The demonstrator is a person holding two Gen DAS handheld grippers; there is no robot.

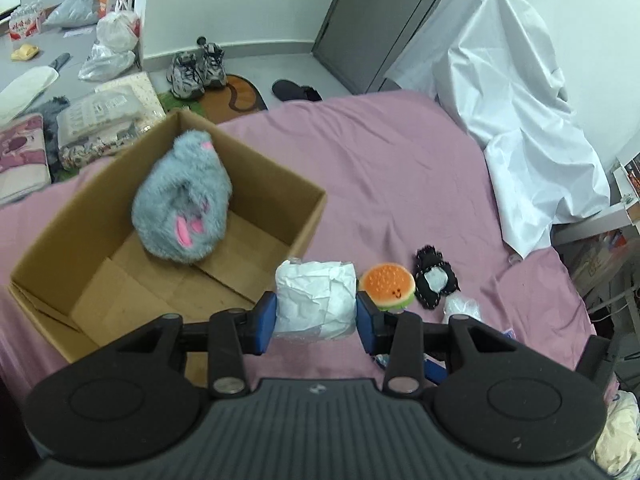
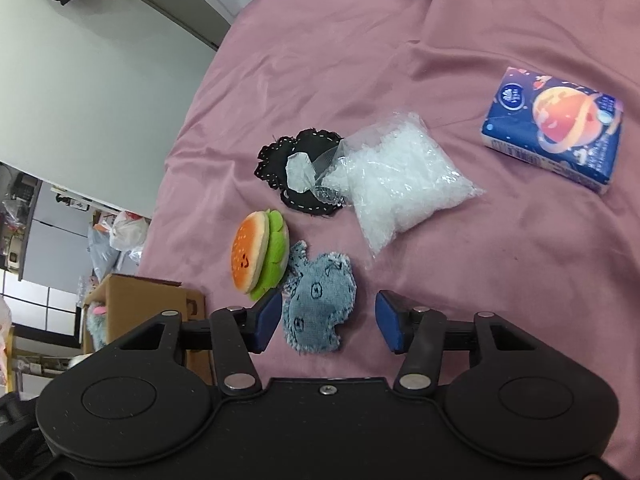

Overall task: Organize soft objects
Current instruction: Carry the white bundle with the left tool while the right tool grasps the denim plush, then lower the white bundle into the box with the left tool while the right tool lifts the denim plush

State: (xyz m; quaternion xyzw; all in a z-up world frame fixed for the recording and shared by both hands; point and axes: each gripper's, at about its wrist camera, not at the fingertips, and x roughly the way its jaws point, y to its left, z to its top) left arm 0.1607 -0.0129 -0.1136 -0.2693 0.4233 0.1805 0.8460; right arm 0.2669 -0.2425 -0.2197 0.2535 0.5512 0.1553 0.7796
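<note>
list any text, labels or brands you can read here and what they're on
None can be read outright.
Tissue pack: a round white logo and white print along its edges, too small and blurred to read.
Red and white carton on the floor: red characters, too blurred to read.
Cardboard box: a dark printed mark on its side, partly hidden, unreadable.
Burger toy: only a stitched smiley face, no words.

Left black two-finger gripper (image 1: 316, 312), blue-padded: jaws closed on a white crumpled paper-wrapped roll (image 1: 316, 296). Right black two-finger gripper (image 2: 328, 320): jaws parted, angled downward.
</note>
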